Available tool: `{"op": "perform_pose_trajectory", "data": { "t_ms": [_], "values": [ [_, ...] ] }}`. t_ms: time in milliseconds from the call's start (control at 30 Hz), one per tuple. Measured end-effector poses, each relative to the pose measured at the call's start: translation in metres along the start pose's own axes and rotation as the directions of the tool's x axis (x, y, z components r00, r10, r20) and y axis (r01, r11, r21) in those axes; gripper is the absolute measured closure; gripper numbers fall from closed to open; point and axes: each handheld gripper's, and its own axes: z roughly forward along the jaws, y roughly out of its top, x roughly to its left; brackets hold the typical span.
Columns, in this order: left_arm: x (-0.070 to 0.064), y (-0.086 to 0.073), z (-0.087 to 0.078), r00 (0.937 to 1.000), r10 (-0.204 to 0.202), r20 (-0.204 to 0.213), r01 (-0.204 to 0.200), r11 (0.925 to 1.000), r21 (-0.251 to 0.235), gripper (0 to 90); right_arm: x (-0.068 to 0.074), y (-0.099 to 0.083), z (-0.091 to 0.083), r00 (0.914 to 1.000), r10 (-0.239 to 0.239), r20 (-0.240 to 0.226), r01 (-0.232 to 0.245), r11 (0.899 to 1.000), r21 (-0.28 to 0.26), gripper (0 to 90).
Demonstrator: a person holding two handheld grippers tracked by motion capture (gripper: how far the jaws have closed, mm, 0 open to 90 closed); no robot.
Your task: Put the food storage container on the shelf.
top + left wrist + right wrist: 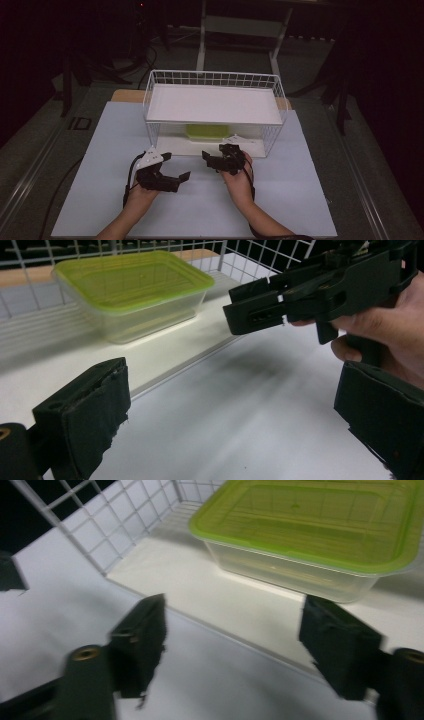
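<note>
I see my left gripper (177, 166) with its jaws spread wide and empty, and my right gripper (212, 159) likewise gaping, the two near each other. The green-lidded container (320, 535) sits just ahead of both, on the lower shelf of the white wire rack (150, 92).

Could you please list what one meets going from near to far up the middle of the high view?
Person's forearms, then the left gripper and right gripper side by side, then the green-lidded container on the rack's lower level, then the white wire rack's far rim.
</note>
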Motion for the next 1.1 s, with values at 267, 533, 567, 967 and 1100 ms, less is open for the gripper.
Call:
{"op": "perform_pose_trajectory", "data": {
  "t_ms": [267,533,567,967,1100],
  "values": [
    [-0.001,0.008,-0.001,0.9998,0.004,0.019,-0.003,0.9999,-0.012,2.1,-0.005,0.0,-0.015,0.9985,-0.027,-0.048,0.026,1.0,-0.011,16.2],
    [-0.009,0.011,-0.001,0.9983,0.029,0.051,-0.028,0.9993,-0.024,2.1,-0.005,-0.001,-0.028,0.9963,-0.046,-0.072,0.045,0.999,-0.026,16.2],
    [-0.009,0.011,-0.002,0.9979,0.028,0.058,-0.027,0.9994,-0.021,2.1,-0.004,-0.001,-0.03,0.9958,-0.049,-0.077,0.047,0.999,-0.025,16.2],
    [-0.006,0.008,-0.022,0.9974,0.011,0.071,-0.009,0.9997,-0.023,2.1,-0.009,-0.005,-0.061,0.9938,-0.064,-0.091,0.061,0.998,-0.036,16.2],
    [-0.004,0.003,-0.03,0.9975,0.006,0.07,-0.005,0.9999,-0.016,2.1,-0.016,-0.01,-0.071,0.9952,-0.068,-0.071,0.066,0.997,-0.032,16.2]
  ]
}}
